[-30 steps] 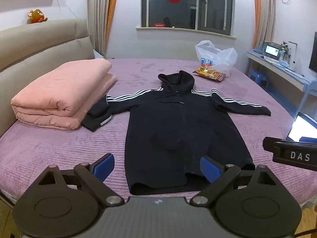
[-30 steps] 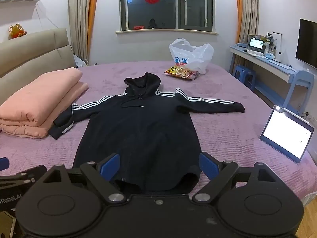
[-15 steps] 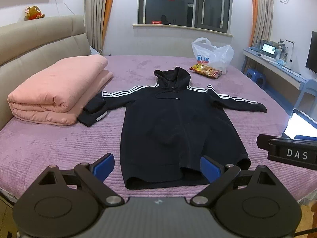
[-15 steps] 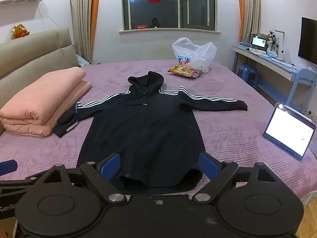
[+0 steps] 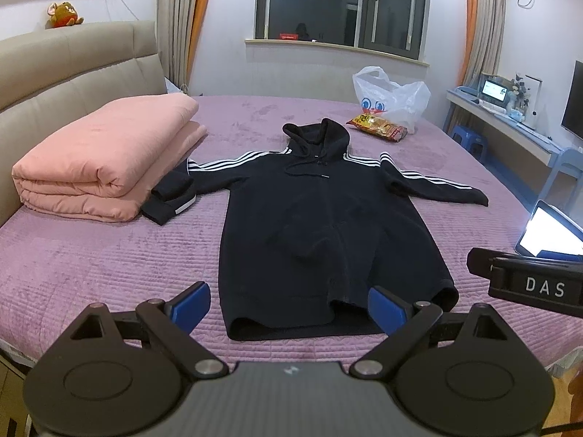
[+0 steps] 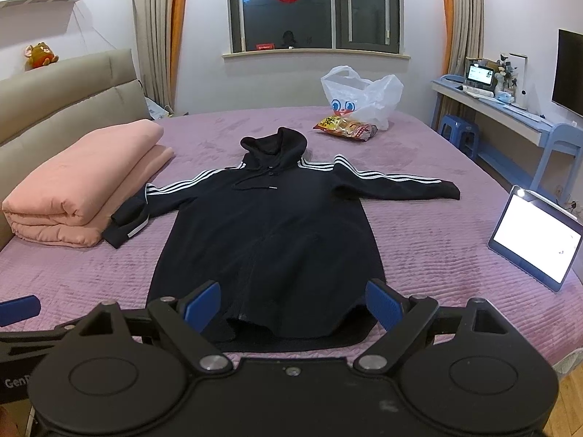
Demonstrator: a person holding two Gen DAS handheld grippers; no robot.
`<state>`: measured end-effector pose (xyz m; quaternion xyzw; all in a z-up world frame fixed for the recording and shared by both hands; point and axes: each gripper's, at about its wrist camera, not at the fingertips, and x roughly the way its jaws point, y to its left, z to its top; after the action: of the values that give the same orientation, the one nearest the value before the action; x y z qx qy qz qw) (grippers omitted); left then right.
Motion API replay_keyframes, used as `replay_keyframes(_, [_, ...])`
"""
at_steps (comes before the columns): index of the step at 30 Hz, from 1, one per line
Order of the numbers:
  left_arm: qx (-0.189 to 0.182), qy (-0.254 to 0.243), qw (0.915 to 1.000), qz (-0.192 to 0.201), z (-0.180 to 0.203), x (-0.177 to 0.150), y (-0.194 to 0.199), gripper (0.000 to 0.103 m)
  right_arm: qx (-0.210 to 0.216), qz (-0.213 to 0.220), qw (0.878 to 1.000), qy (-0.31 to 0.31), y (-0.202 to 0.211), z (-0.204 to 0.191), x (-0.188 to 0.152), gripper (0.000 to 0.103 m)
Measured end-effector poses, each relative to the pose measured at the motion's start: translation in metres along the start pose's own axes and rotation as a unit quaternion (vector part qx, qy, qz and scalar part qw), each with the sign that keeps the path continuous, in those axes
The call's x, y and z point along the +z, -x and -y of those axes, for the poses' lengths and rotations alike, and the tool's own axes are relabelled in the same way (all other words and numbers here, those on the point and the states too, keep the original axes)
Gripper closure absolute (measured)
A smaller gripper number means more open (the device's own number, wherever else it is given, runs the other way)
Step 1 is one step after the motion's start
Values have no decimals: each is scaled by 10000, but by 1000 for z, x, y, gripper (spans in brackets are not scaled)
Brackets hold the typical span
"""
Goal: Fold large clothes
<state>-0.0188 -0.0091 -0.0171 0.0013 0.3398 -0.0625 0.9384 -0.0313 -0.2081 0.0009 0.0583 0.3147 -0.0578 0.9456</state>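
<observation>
A long black hoodie (image 5: 320, 225) with white sleeve stripes lies flat, front up, on the purple bed (image 5: 91, 255), hood toward the window, hem toward me. It also shows in the right wrist view (image 6: 269, 233). Its left sleeve end is bent against the pink quilt. My left gripper (image 5: 289, 307) is open and empty, held near the hem's front edge. My right gripper (image 6: 293, 304) is open and empty, over the hem. The right gripper's body (image 5: 528, 284) shows at the left view's right edge.
A folded pink quilt (image 5: 105, 156) lies at the left by the headboard. A white plastic bag (image 5: 391, 96) and a snack packet (image 5: 377, 127) lie beyond the hood. A lit tablet (image 6: 533, 240) stands at the bed's right edge. A desk and blue stools are at the right.
Both cameras have pulled back and risen a little, so the hoodie looks slightly smaller and farther. The hoodie has not moved. Both grippers stay open.
</observation>
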Motion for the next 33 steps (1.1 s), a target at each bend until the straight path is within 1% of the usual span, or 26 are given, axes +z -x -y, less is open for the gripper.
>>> replay_keyframes(16, [-66,73,10000,9,-4,-2,-1,8,60,-32,9999,75,-1,-4,-1,1])
replay_keyframes(25, [-316,50,9994,93,-4,-3,8,9,3,15,10000,63,11,-6,-3,1])
replay_keyframes(28, [-460,50,9989,117,-5,-5,11,11,-59,46,10000,44,16,-7,-5,1])
replay_keyframes(33, [-615,187,9979,103,-9,-5,13,11,-88,66,9999,25,21,-7,-6,1])
